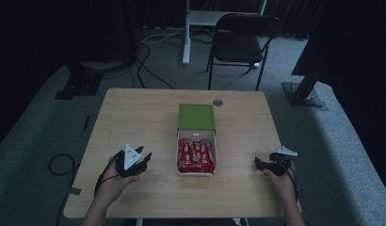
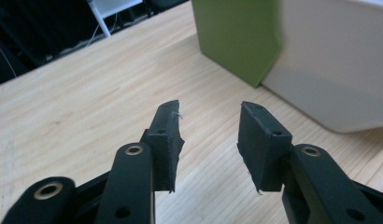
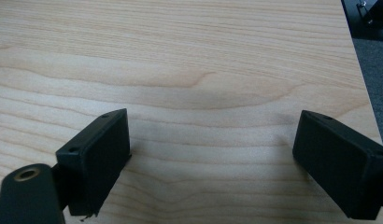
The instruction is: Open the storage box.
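A white box stands in the middle of the wooden table. Its green lid stands open at the far side. Inside the box lie red snack packets, side by side, and they fill it. In the left gripper view the white wall of the box and the green lid are close, at the upper right.

The left gripper is near the left side of the box, not touching it. Its jaws are partly apart with nothing between them. The right gripper is to the right of the box, well apart from it. Its jaws are wide apart over the bare wood and hold nothing.

The room is dark. A black folding chair stands on grey carpet beyond the far edge of the table, and cables lie on the carpet.
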The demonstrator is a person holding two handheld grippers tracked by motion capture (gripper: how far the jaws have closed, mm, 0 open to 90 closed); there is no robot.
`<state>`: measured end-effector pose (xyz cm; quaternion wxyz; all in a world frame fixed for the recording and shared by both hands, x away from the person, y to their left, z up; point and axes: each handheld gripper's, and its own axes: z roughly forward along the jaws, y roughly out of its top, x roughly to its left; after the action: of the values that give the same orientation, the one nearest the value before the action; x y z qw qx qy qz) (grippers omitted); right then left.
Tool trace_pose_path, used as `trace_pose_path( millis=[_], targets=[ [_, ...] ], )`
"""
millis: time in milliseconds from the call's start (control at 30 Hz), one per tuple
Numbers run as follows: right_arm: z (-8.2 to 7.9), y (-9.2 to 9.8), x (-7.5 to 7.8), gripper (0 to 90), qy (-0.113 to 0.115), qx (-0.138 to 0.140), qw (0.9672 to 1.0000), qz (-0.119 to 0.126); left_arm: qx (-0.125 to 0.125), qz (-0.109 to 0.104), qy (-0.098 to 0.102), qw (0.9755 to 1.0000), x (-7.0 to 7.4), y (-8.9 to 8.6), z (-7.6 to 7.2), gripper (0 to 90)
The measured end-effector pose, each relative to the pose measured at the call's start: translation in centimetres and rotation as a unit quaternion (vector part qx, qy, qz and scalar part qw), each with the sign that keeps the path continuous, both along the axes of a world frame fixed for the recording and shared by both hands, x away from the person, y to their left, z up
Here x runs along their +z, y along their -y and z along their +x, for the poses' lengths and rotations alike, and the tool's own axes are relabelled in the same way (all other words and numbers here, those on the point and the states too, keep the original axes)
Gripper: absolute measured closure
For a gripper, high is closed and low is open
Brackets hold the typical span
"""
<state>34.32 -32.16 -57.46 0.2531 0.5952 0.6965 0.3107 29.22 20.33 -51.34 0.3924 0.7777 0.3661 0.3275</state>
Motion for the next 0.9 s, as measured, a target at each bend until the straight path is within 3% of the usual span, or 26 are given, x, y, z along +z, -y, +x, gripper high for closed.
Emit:
trace_pose_path(
  millis=[167, 200, 300, 333, 433, 567, 667, 700, 900],
  targets=[
    [0.0, 0.0, 0.0, 10.5, 0.000, 0.000, 1.0000, 0.000, 0.015, -0.005, -0.013, 0.9998, -0.9, -0.9, 0.3, 54.2],
    [0.0, 0.0, 0.0, 10.5, 0.000, 0.000, 1.0000, 0.000, 0.019, -0.006, -0.027, 0.9994, -1.4, -1.3, 0.4, 51.5],
    [0.0, 0.0, 0.0, 10.5, 0.000, 0.000, 1.0000, 0.000, 0.022, -0.004, -0.039, 0.9990, -1.9, -1.6, 0.5, 49.6],
    [0.0, 0.0, 0.0, 10.6, 0.000, 0.000, 1.0000, 0.000, 0.029, -0.011, -0.055, 0.9980, -2.2, -1.9, 0.5, 50.3],
    [0.0, 0.0, 0.0, 10.5, 0.000, 0.000, 1.0000, 0.000, 0.033, -0.011, -0.059, 0.9976, -2.4, -2.2, 0.6, 49.0],
    [0.0, 0.0, 0.0, 10.6, 0.000, 0.000, 1.0000, 0.000, 0.035, -0.013, -0.077, 0.9963, -2.9, -2.8, 0.7, 39.5],
    [0.0, 0.0, 0.0, 10.6, 0.000, 0.000, 1.0000, 0.000, 0.045, -0.022, -0.093, 0.9944, -3.2, -3.2, 0.8, 38.2],
    [0.0, 0.0, 0.0, 10.6, 0.000, 0.000, 1.0000, 0.000, 0.050, -0.034, -0.095, 0.9936, -3.3, -3.3, 0.8, 38.2],
    [0.0, 0.0, 0.0, 10.5, 0.000, 0.000, 1.0000, 0.000, 0.069, -0.053, -0.110, 0.9901, -3.5, -4.1, 1.0, 24.9]
  ],
)
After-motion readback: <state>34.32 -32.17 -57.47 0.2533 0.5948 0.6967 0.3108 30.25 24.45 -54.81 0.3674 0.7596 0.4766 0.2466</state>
